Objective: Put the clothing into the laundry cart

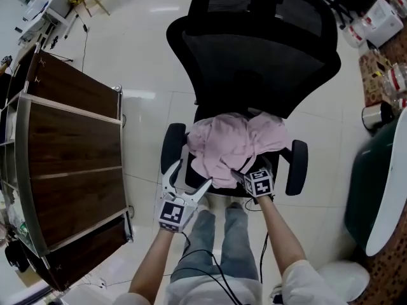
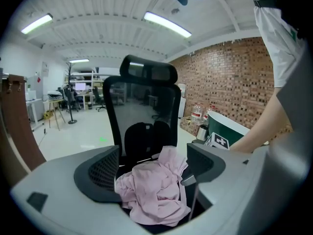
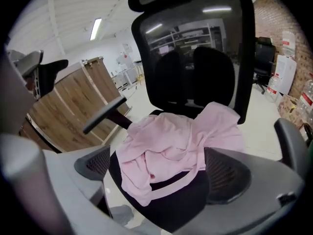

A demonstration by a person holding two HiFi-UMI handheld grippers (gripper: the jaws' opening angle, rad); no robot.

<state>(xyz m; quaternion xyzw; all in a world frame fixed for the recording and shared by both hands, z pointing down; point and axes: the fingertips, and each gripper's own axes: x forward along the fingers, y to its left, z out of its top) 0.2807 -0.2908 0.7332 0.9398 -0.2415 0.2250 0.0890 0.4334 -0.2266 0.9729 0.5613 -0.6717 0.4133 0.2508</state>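
Note:
A crumpled pink garment (image 1: pixel 232 143) lies on the seat of a black office chair (image 1: pixel 254 56), and it also shows in the left gripper view (image 2: pixel 154 190) and the right gripper view (image 3: pixel 171 146). My left gripper (image 1: pixel 191 175) hovers at the seat's front left edge, its jaws wide apart with nothing pressed between them. The right gripper (image 1: pixel 251 170) stands open at the garment's front edge. Its wide jaws straddle the cloth (image 3: pixel 161 180) without pressing on it. The pads (image 3: pixel 227 173) stay clear of the fabric.
A curved wooden cabinet (image 1: pixel 70 151) stands close on the left. A dark green tub with a white rim (image 1: pixel 381 189) sits on the right, with bottles and a metal pot (image 1: pixel 376 114) behind it. The chair's armrests (image 1: pixel 297 167) flank the seat. My legs are just below it.

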